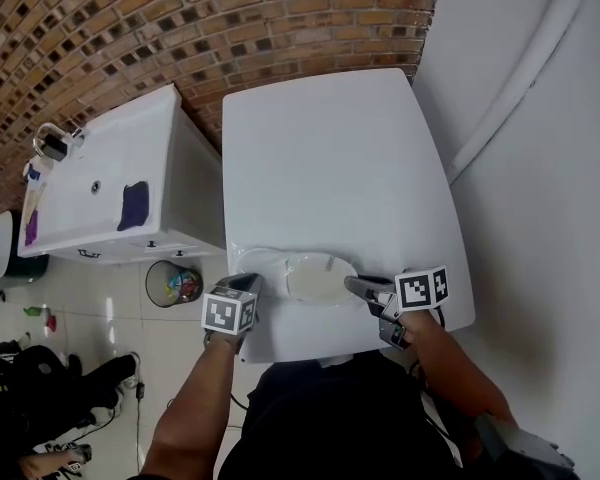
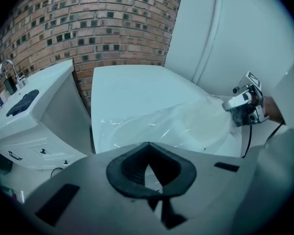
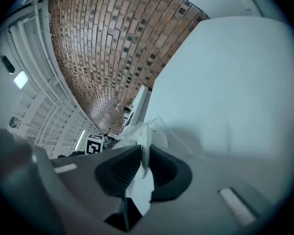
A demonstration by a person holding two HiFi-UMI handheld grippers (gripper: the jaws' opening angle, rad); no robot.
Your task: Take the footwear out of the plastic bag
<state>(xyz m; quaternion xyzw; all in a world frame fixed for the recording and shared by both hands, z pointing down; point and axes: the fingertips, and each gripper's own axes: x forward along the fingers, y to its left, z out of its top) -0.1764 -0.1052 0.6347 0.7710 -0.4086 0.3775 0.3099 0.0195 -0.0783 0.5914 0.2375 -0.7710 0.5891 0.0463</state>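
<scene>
A clear plastic bag [image 1: 302, 275] lies near the front edge of the white table [image 1: 330, 158], with a pale, flat piece of footwear [image 1: 318, 277] showing through it. My left gripper [image 1: 250, 284] is at the bag's left end, its jaws shut on a thin fold of the film [image 2: 148, 153]. My right gripper [image 1: 356, 286] is at the bag's right end. In the right gripper view a white strip of the bag [image 3: 139, 180] sits pinched between its pads [image 3: 118, 173]. From the left gripper view the bag [image 2: 179, 124] stretches across to the right gripper [image 2: 231, 105].
Left of the table stands a white counter [image 1: 110, 183] with a sink, a tap [image 1: 52, 144] and a dark purple cloth [image 1: 133, 205]. A waste basket [image 1: 173, 284] sits on the floor between the two. A brick wall runs behind, and a white wall on the right.
</scene>
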